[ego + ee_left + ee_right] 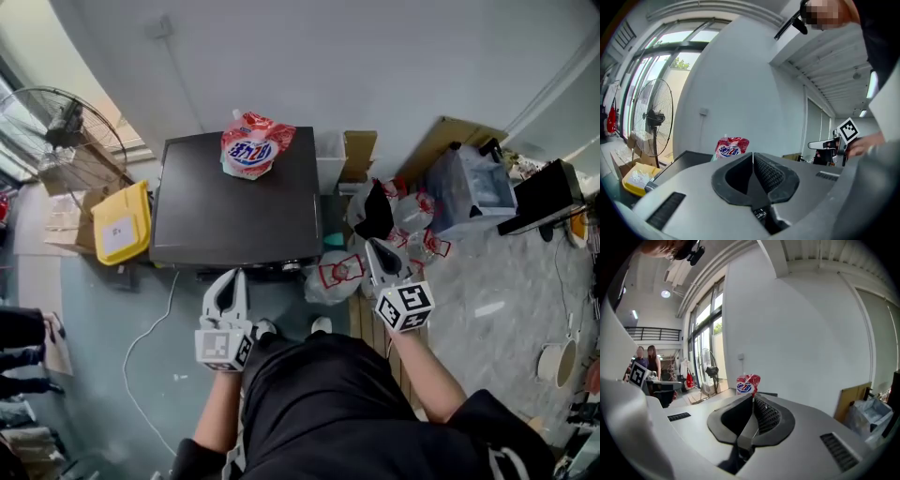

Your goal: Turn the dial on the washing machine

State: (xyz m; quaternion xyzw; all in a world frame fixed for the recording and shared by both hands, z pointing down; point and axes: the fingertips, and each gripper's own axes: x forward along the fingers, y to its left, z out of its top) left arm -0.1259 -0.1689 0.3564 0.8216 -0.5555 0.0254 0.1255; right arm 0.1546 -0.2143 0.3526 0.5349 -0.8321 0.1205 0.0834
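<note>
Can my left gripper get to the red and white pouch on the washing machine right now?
Probably yes. The left gripper, shut and empty, points at the washing machine, and the top between it and the pouch lies bare, though the pouch sits at the far edge.

place: cluttered utility room | signs: washing machine (234, 206), standing fan (66, 124), plastic bags (412, 214), cardboard (359, 155)

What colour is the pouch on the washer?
The pouch is red and white, blue label; head view.
</note>
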